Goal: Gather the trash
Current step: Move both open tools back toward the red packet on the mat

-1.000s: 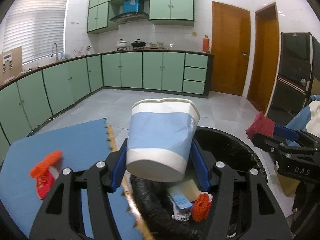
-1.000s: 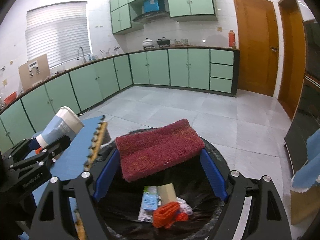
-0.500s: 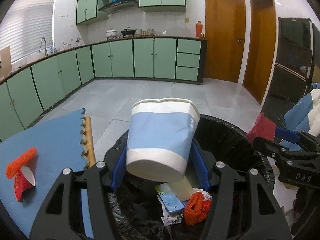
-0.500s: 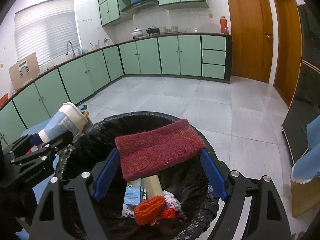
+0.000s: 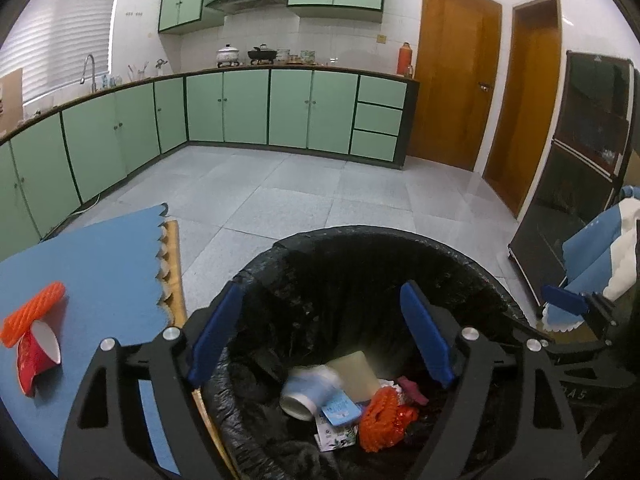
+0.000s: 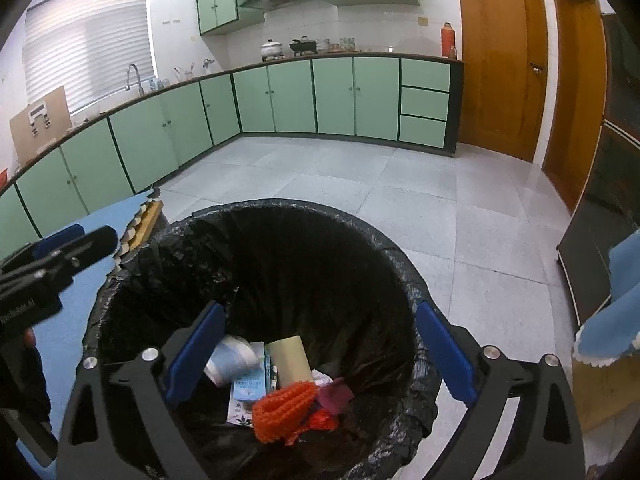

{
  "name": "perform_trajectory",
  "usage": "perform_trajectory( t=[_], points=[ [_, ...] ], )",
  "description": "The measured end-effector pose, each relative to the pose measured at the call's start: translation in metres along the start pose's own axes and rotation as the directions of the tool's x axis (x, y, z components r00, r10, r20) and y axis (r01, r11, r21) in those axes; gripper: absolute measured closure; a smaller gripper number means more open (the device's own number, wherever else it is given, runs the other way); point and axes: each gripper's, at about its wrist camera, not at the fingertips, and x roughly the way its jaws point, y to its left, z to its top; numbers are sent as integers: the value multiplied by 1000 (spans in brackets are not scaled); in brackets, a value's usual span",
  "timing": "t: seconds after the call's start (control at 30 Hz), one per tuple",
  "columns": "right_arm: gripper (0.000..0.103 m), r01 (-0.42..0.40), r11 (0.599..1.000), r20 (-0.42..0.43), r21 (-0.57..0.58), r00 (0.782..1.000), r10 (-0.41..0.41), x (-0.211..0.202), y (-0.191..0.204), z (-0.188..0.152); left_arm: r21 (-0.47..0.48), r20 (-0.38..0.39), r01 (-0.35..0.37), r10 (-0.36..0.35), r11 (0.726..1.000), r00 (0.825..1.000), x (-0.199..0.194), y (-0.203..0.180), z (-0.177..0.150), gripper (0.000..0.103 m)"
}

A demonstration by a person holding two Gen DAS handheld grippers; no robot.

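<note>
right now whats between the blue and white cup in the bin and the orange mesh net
In the right wrist view, a light blue printed packet lies between the blue and white cup and the orange mesh net at the bottom of the black-lined bin.

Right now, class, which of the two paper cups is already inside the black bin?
The blue-and-white cup, lying on its side among the rubbish in the bin. The crushed red cup lies outside on the blue mat.

Blue mat and grey floor

On the blue mat [image 5: 100, 264] — at nine o'clock — lie a red paper cup [image 5: 34, 356] and orange mesh sleeve [image 5: 32, 314], touching; the black-lined bin [image 5: 400, 248] stands on the tiled floor [image 5: 320, 184].
</note>
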Motion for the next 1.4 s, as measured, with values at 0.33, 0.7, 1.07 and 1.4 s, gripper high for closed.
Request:
perform_trajectory(
  t=[0.33,0.7,1.07,1.4],
  points=[
    [7,-52,999,41,17,998,51,-29,32,3,-20,60,-64,65,998,996,-59,45,-6,23],
    [7,-179,983,51,-49,982,181,-35,131,5,-95,80,-275,283,957,956,-127,144,-27,23],
    [7,-256,959,23,-118,965,260,-20,214,-5,-158,-3,-394,399,905,917,-151,222,-57,23],
    [7,-268,950,-1,-161,962,272,-2,239,-9,-196,-61,-389,385,900,921,-118,231,-67,22]
  ],
)
